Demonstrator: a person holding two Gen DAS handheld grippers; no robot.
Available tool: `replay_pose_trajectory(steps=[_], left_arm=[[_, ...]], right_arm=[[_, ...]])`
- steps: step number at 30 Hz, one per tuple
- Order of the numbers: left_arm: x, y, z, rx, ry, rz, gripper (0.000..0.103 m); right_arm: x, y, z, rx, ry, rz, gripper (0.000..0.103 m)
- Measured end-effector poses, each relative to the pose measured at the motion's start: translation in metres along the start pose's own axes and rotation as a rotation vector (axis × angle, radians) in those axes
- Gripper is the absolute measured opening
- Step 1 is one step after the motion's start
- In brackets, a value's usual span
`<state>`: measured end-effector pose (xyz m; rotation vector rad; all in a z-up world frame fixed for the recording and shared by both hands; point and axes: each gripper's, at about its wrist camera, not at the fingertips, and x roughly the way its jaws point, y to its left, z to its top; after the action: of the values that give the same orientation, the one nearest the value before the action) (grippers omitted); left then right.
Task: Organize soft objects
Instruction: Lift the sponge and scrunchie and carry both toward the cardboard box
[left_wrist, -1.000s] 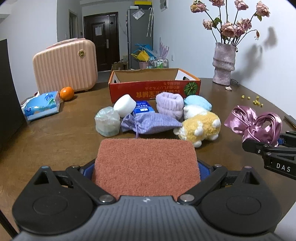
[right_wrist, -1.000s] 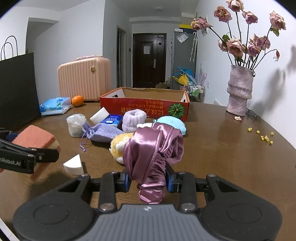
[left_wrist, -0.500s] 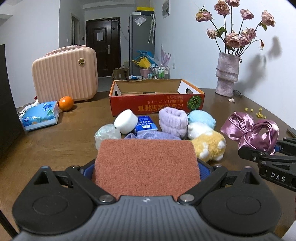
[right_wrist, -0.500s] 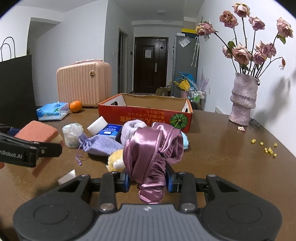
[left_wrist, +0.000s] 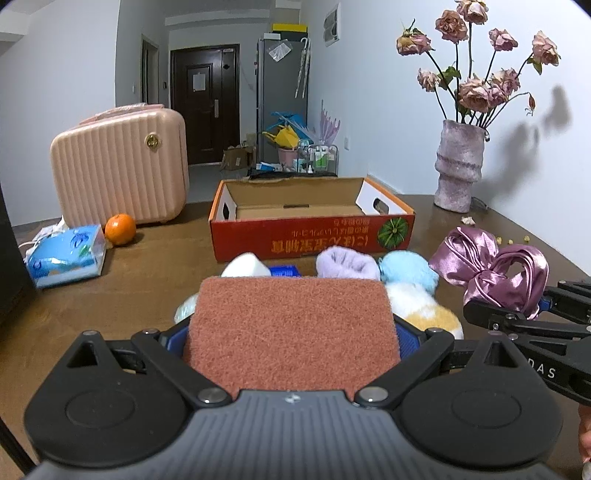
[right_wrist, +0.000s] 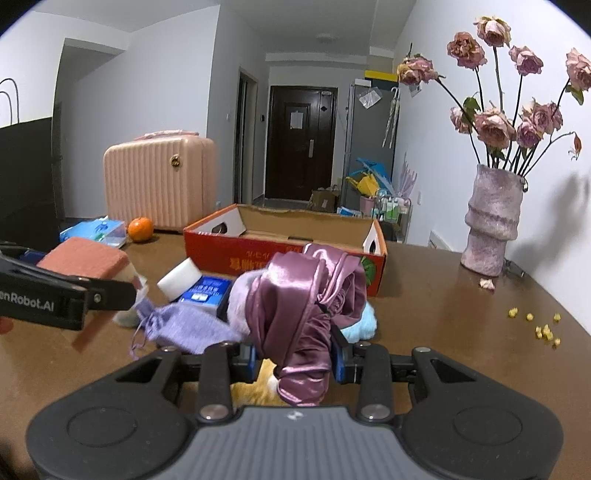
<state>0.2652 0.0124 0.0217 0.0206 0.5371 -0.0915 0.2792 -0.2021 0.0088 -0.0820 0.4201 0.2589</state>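
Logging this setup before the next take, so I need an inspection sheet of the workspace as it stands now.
Surface: brown table, yellow crumbs near the right edge.
Job's things: open box, seemingly empty; in front of it a white sponge, lilac pouch, lilac cuff, blue puff, yellow plush.
Clutter: orange, tissue pack, pink case, vase.
Grippers: left gripper holds the scouring pad; right gripper holds the satin scrunchie.
Cables: nothing seen.
Surroundings: door, fridge, floor clutter behind.
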Motion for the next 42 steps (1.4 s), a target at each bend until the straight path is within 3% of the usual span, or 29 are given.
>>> replay_pose_trajectory(steps=[20,42], left_arm=[[0.045,-0.006,0.049,-0.015,-0.071,0.006,0.099],[0.103,0.0,0.092,-0.083,-0.095,0.028,0.099]], right_arm=[[0.05,-0.02,0.036,0.018,-0.078,-0.012,0.035],[0.11,-0.025,0.061,-0.052,-0.109,-0.017,0.035]])
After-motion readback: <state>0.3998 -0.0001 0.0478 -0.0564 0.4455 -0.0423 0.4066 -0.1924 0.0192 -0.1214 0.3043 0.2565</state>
